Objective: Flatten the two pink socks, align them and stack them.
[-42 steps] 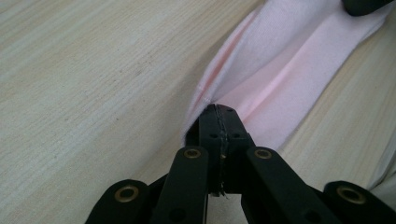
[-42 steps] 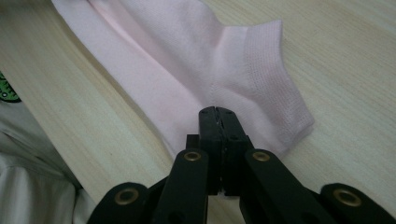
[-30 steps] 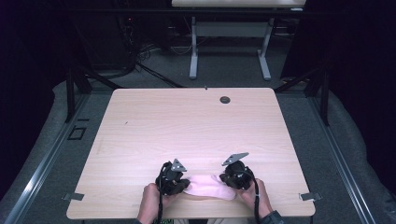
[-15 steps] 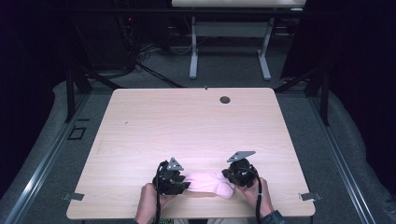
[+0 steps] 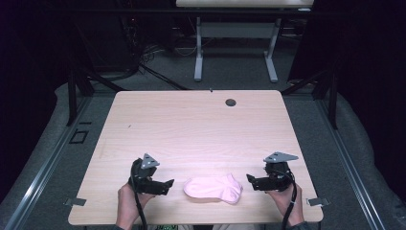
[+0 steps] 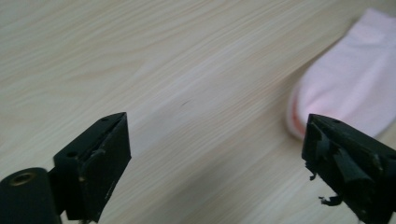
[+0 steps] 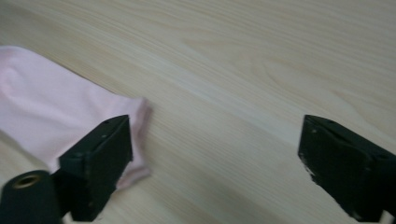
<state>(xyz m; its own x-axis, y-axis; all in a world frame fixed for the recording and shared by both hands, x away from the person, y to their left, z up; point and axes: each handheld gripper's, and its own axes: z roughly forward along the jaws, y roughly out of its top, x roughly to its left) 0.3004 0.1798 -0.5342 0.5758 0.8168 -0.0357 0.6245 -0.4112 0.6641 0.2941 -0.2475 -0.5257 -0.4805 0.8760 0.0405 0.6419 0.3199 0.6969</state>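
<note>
A pale pink sock [image 5: 213,188] lies flat on the wooden table [image 5: 191,129] close to its front edge. My left gripper [image 5: 168,185] hovers just left of the sock and points at it. Its jaws have just been opening, and nothing is between them. In the left gripper view [image 6: 215,140] the sock [image 6: 350,93] lies beyond the right jaw. My right gripper [image 5: 250,181] sits just right of the sock. Its jaws have also just been opening and hold nothing. The right gripper view [image 7: 215,140] has the sock's edge [image 7: 56,112] behind the left jaw.
A dark round grommet [image 5: 231,102] is set near the table's far edge. Behind the table, a white desk frame [image 5: 198,52] and cables stand on the grey floor. The person's hands come in over the front edge.
Both grippers held the sock's ends one second ago. They have since let go, opened wide and drawn apart to the left and right. The sock now lies spread between them.
</note>
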